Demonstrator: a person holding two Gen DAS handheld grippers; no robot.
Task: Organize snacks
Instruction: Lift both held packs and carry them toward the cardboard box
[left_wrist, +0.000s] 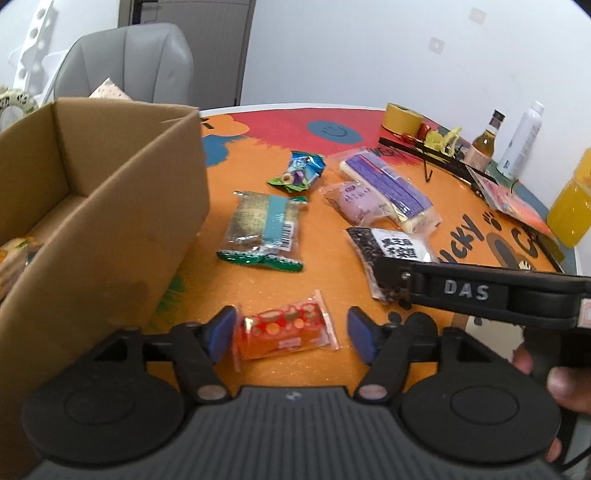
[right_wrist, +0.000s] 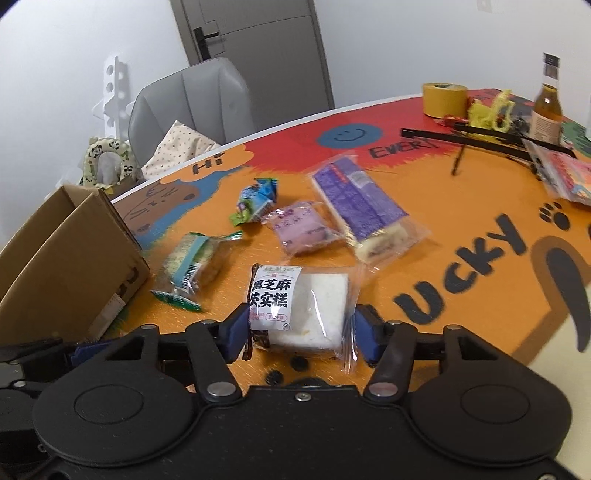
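My left gripper is open, its blue pads either side of a red-orange snack packet lying on the orange table mat. My right gripper has its pads against both sides of a white sesame-cake packet, shut on it; the packet also shows in the left wrist view. A cardboard box stands at the left with a snack inside. Loose on the mat lie a green-edged packet, a small blue-green packet, a purple bun packet and a long purple-labelled roll.
At the far right edge stand a yellow tape roll, a brown bottle, a white bottle and an orange juice bottle, with black sticks and a pink packet. A grey chair stands behind the box.
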